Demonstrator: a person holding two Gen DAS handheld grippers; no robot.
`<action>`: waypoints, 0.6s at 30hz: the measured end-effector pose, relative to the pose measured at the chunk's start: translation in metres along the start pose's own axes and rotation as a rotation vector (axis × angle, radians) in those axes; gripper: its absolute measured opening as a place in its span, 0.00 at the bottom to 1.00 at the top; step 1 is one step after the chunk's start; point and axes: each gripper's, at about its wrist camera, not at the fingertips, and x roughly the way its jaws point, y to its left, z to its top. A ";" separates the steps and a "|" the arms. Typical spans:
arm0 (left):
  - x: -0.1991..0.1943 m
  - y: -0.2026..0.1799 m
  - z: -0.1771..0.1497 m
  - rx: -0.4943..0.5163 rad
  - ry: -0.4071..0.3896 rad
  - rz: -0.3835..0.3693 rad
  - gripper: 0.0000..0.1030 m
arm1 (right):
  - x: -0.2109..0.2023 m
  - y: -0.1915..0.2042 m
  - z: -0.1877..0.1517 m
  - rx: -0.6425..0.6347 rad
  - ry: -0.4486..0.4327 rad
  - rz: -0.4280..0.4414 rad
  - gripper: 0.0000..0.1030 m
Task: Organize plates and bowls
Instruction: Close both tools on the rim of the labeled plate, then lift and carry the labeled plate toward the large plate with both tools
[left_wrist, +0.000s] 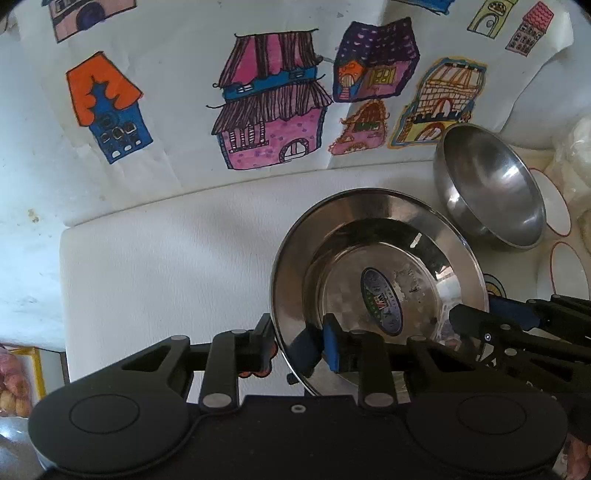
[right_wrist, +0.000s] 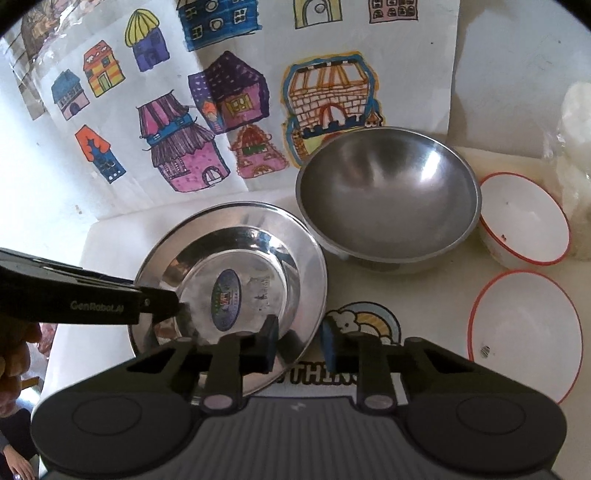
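Observation:
A shiny steel plate (left_wrist: 388, 236) with an oval sticker lies on the white table, also seen in the right wrist view as the steel plate (right_wrist: 236, 229). My left gripper (left_wrist: 299, 343) straddles its left rim, one finger outside the edge and the blue pad on the inner slope, pressing on it. My right gripper (right_wrist: 300, 343) clamps the opposite rim the same way. Each gripper shows in the other's view: the right gripper (left_wrist: 480, 325) and the left gripper (right_wrist: 159, 299). A deep steel bowl (right_wrist: 388, 199) stands just behind the plate to the right.
Two white bowls with red rims (right_wrist: 524, 218) (right_wrist: 524, 325) sit right of the steel bowl. A sheet of drawn coloured houses (left_wrist: 266, 110) hangs on the wall behind. A rainbow sticker (right_wrist: 369, 321) marks the table under my right gripper. The table's left edge (left_wrist: 62, 295) drops off.

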 end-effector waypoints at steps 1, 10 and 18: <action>-0.001 0.001 -0.001 -0.011 0.000 -0.006 0.28 | 0.000 -0.001 0.000 0.001 0.002 0.006 0.26; -0.015 0.000 -0.019 -0.036 -0.005 -0.017 0.26 | -0.013 -0.004 -0.009 -0.019 0.026 0.049 0.26; -0.041 -0.005 -0.036 -0.047 -0.039 -0.041 0.26 | -0.039 -0.005 -0.018 -0.052 0.005 0.069 0.26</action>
